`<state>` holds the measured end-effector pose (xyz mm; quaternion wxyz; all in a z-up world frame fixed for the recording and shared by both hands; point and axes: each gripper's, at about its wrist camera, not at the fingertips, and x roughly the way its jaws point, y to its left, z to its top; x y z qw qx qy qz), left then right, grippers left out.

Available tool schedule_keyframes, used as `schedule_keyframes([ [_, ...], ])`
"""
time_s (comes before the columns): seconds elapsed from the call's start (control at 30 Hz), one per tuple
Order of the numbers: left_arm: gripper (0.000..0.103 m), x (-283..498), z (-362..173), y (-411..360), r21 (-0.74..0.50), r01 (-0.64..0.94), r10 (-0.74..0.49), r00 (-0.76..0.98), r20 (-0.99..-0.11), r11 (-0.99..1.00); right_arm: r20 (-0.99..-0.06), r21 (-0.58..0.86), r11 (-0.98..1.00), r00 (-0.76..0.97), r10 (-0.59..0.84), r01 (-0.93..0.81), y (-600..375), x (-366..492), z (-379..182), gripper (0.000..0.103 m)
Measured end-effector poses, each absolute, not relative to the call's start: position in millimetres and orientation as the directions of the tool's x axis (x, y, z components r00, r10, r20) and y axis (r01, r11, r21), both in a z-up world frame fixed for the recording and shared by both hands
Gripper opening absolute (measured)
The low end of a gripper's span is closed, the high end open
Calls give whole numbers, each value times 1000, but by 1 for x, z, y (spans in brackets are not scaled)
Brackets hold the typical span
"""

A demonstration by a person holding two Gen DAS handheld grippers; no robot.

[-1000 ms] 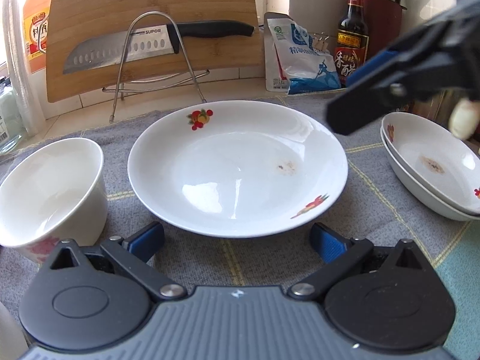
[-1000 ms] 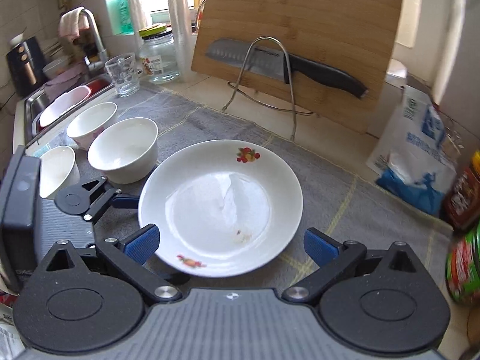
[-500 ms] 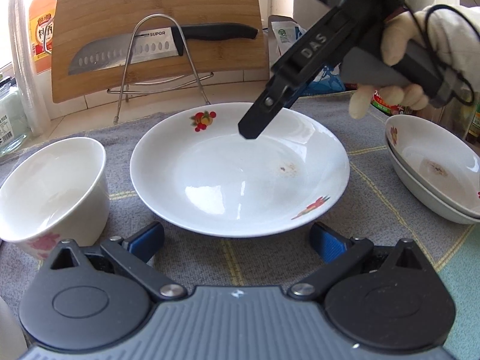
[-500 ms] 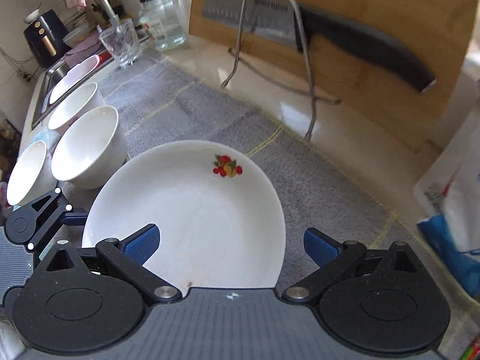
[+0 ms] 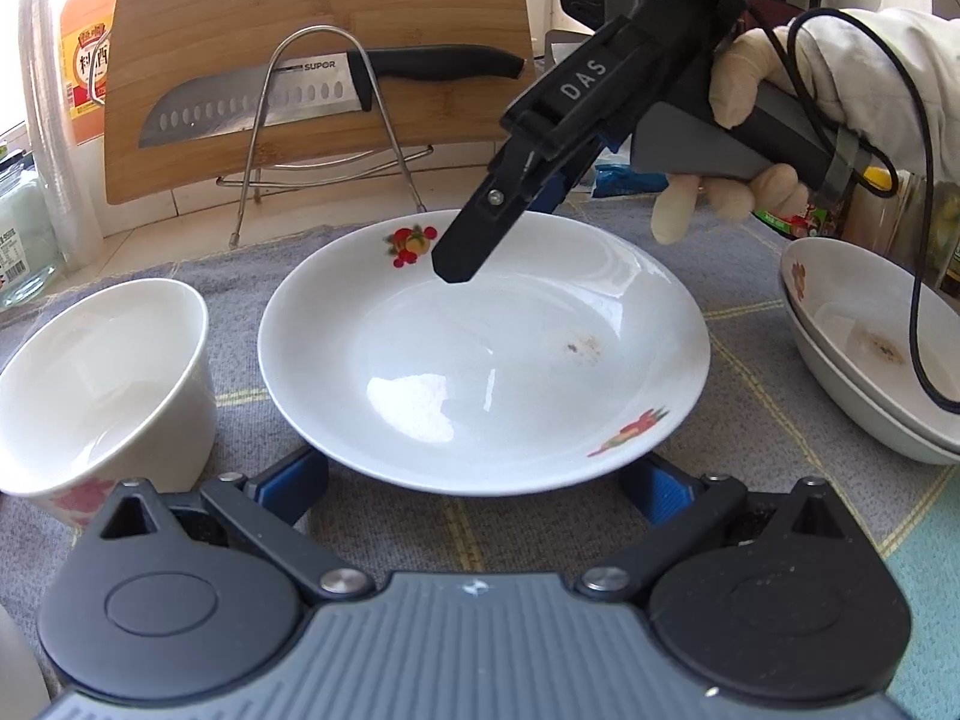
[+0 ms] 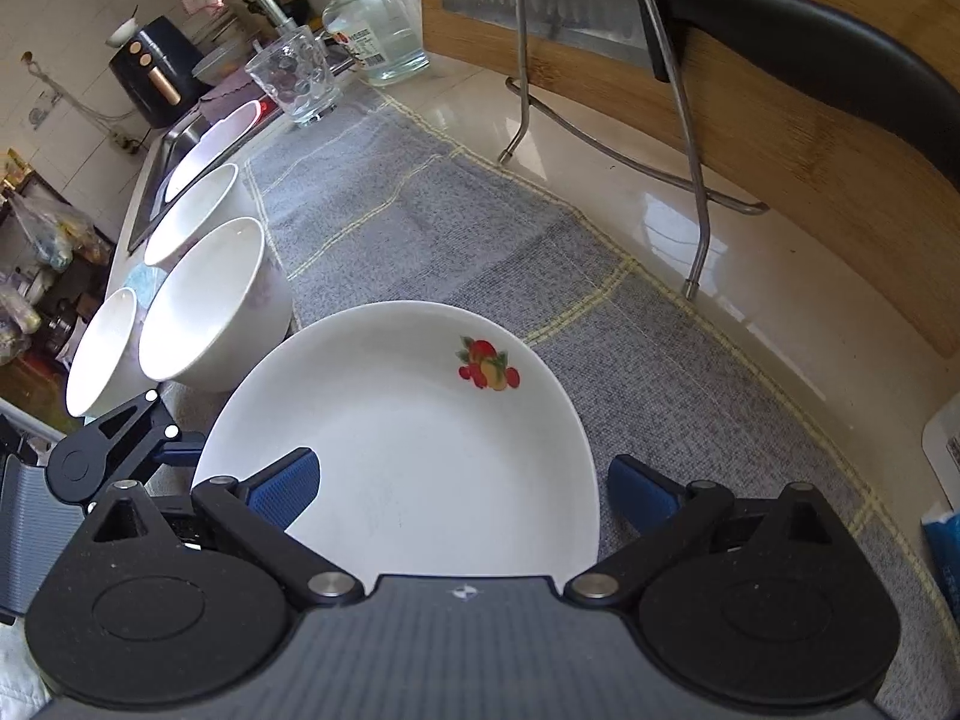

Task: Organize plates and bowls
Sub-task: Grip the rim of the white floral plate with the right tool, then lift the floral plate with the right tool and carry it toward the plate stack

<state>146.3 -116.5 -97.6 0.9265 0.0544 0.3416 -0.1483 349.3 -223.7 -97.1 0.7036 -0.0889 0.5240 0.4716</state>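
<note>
The counter [image 6: 672, 222] is stretching out ahead of both hand-held grippers, with a grey checked cloth [image 5: 180, 258] lying over it. A bamboo cutting board [image 5: 312, 30] is leaning upright at the far side, beyond the left hand-held gripper [image 5: 480, 483], with a Supor knife [image 5: 288, 99] resting on a wire rack [image 5: 336, 138] in front of it.

The white plate [image 5: 480, 360] with fruit prints is sitting on the cloth directly ahead of the left hand-held gripper, whose jaws are standing wide apart, one blue pad at each side of the plate's near rim, gripping nothing. The right hand-held gripper [image 6: 462, 492] is hovering over the same plate from the far right, held by a gloved hand [image 5: 738, 138]; its jaws are also spread wide and are holding nothing, with the left pad above the plate and the right pad past its edge.

To the right of the left hand-held gripper two stacked dishes [image 5: 870, 354] are resting. To its left a white bowl [image 5: 102, 372] is standing just beside the plate; in the right wrist view more bowls [image 6: 198, 210] are lining up beyond it.
</note>
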Motion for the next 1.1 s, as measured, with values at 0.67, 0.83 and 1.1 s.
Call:
schedule_keyframes([
  [0.67, 103, 149, -96, -118, 12, 341, -251, 716, -651, 940, -807, 470, 521, -109, 580, -712, -212, 359, -98, 103],
  [0.83, 103, 148, -96, -118, 9, 343, -255, 715, -651, 939, -819, 452, 524, -104, 564, -722, -209, 356, -99, 103],
  [1.1, 102, 149, -92, -121, 38, 357, -240, 699, -674, 933, -826, 436, 529, -90, 556, -728, -209, 349, -96, 103],
])
